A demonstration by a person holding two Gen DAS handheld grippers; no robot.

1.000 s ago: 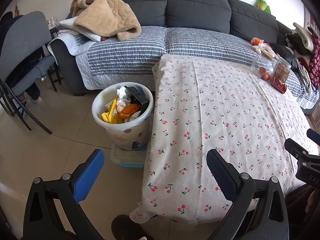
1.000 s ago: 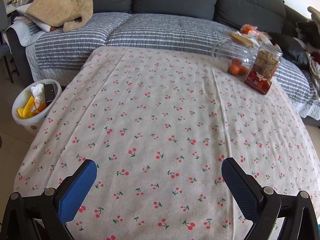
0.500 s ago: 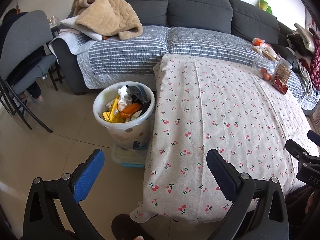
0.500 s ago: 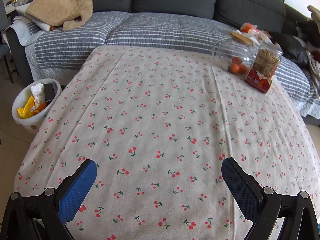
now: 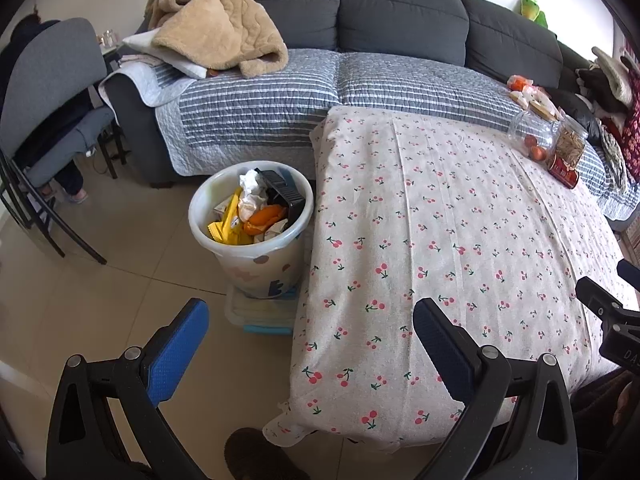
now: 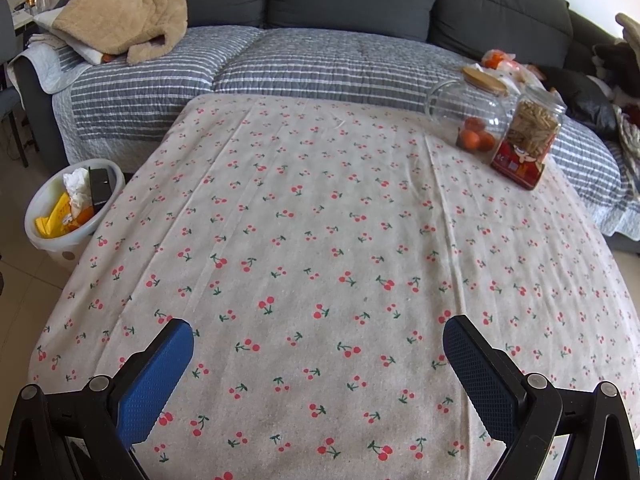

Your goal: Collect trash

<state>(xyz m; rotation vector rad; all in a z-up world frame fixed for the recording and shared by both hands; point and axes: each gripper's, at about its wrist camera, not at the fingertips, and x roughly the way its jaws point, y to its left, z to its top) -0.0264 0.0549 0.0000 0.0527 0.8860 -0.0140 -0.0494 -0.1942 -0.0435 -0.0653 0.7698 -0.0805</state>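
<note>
Trash (image 5: 256,210) fills bin (image 5: 260,264), beyond wide-spread, empty left hand-held gripper (image 5: 308,344).

The tablecloth (image 6: 320,240) is bare across its near and middle area. Two jars (image 6: 496,128) stand at the far right corner. The bin (image 5: 252,232), heaped with trash, stands just beside the table's left edge.

Both wrist views face sofa (image 5: 400,20) — share table (image 6: 320,240), bin (image 5: 224,256).
</note>
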